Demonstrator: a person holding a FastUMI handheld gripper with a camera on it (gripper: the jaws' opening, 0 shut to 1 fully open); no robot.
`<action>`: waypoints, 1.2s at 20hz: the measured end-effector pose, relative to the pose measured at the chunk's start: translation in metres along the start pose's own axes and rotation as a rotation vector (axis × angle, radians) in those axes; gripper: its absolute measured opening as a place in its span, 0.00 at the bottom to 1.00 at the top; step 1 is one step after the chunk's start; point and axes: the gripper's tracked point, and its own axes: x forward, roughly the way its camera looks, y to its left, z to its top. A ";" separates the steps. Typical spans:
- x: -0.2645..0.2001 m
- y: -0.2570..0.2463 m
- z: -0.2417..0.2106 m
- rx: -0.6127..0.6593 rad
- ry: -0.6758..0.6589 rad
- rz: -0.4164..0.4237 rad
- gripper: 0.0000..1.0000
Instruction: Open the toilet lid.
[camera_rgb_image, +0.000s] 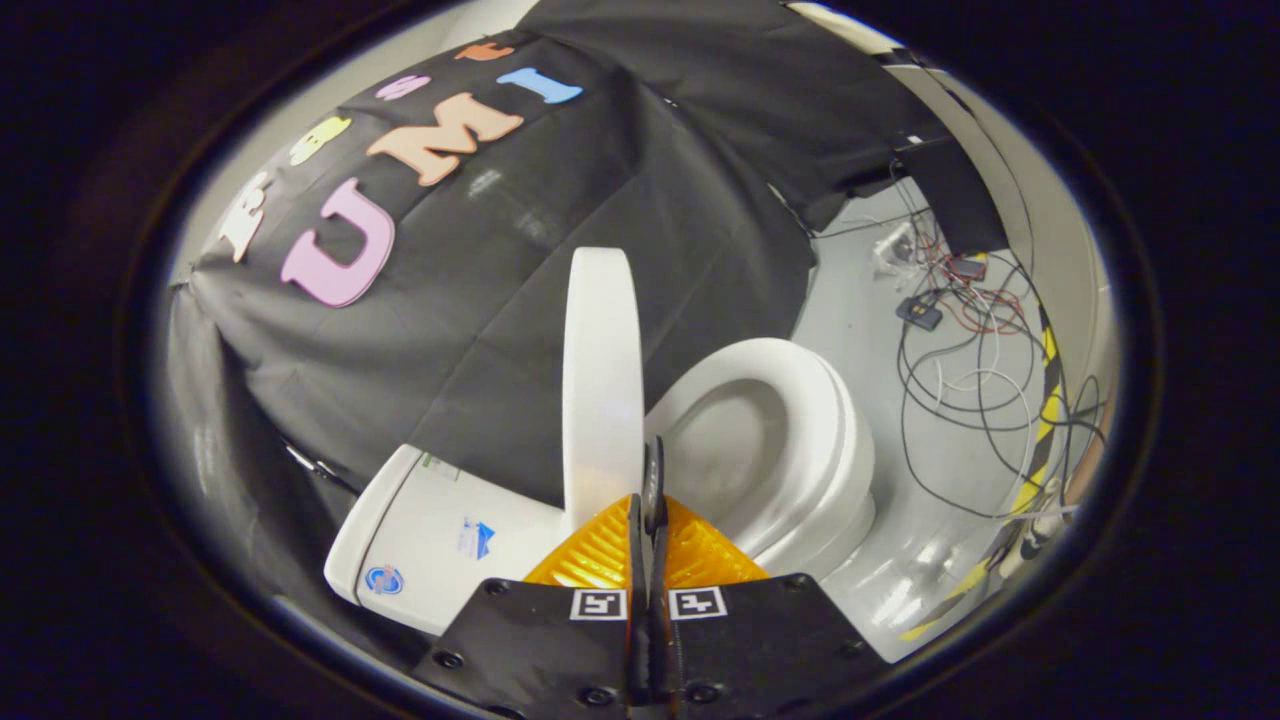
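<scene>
Now: gripper (652, 480) low centre of frame, fingers pressed together, no gap between them, nothing pinched. Toilet lid (601, 375) raised upright, seen edge-on, just ahead of fingertips and slightly left, touching or nearly so; cannot tell. Seat (800, 420) and open bowl (730, 450) right of lid. Tank (430, 530) lower left. Black cloth wall (480, 300) behind. Tangled cables (960, 380) on grey floor (860, 310), right of frame.

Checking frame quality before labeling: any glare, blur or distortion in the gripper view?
Gripper view: strong fisheye bending, the booth wall bulges; the toilet lid, standing upright, is bright but keeps its edges; glare on the glossy floor past the bowl; the shut gripper close to the lens looks slightly soft; cables stay sharp.
</scene>
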 end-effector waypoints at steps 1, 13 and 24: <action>0.000 0.003 0.000 -0.027 0.003 0.007 0.01; -0.009 0.062 0.001 -0.221 -0.007 0.145 0.02; -0.022 0.130 -0.016 -0.412 -0.006 0.306 0.05</action>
